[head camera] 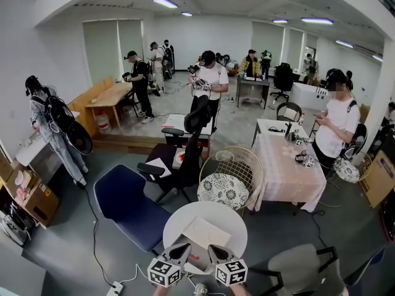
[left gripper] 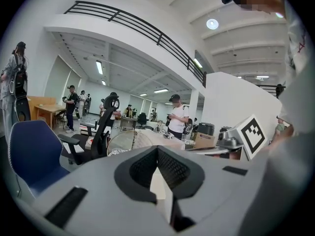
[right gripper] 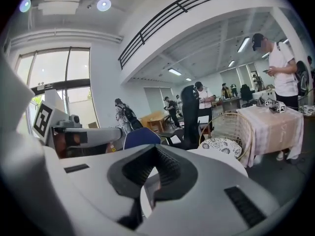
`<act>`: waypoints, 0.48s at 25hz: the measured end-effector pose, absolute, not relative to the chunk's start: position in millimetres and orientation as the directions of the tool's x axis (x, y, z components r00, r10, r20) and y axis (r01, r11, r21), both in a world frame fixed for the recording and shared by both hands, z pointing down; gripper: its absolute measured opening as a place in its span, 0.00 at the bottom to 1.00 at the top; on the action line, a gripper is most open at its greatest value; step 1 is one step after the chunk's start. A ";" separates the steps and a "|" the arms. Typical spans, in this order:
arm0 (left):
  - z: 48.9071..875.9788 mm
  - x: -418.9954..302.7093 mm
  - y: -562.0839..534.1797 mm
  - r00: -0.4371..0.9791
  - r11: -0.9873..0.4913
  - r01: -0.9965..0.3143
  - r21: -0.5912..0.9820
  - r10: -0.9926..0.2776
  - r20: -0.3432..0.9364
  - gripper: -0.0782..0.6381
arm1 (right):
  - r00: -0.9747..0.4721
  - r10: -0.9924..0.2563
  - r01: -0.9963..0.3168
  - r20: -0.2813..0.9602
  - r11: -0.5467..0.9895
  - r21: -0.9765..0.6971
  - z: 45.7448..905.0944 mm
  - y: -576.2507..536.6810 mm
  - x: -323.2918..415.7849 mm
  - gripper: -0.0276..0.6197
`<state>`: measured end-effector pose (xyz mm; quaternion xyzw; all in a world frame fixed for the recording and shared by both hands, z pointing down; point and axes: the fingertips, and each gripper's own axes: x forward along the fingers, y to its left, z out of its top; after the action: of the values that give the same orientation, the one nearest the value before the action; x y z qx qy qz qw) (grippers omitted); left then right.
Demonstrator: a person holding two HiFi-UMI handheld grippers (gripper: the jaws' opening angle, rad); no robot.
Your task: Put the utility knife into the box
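Prob utility knife [head camera: 195, 259]: small red bit at near edge of round white table [head camera: 231, 217], too small to confirm. It sits just in front of pale box [head camera: 203, 232] on same table. L gripper [head camera: 186, 247] & R gripper [head camera: 212, 248] flank it, both claws closed tip to tip, nothing seen btwn. Blue chair [head camera: 126, 202] left of table, wire chair [head camera: 237, 165] w/ patterned cushion behind.

Two: left hand-held gripper [head camera: 179, 251], right hand-held gripper [head camera: 217, 253]. Just ahead of both, one box [head camera: 201, 232] on one round tabletop [head camera: 229, 217]; beyond the left one, one blue chair [head camera: 123, 199].
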<state>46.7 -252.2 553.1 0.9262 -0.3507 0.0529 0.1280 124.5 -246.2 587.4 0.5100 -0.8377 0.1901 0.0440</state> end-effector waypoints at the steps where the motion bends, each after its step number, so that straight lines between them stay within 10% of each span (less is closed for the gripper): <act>1: 551.1 40.9 -246.3 0.748 -0.721 -0.664 0.199 -0.637 0.189 0.13 | -0.472 -0.839 -0.874 0.272 0.403 -0.272 586.6 -239.8 120.6 0.07; 12: 563.8 -28.4 -140.6 0.718 -0.687 -0.696 0.207 -0.668 0.196 0.13 | -0.443 -0.844 -0.896 0.301 0.402 -0.190 599.7 -136.8 68.9 0.07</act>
<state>-28.4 -140.6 563.8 0.9170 -0.3721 0.0524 0.1342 68.9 -136.8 599.7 0.5219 -0.8336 0.1630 0.0785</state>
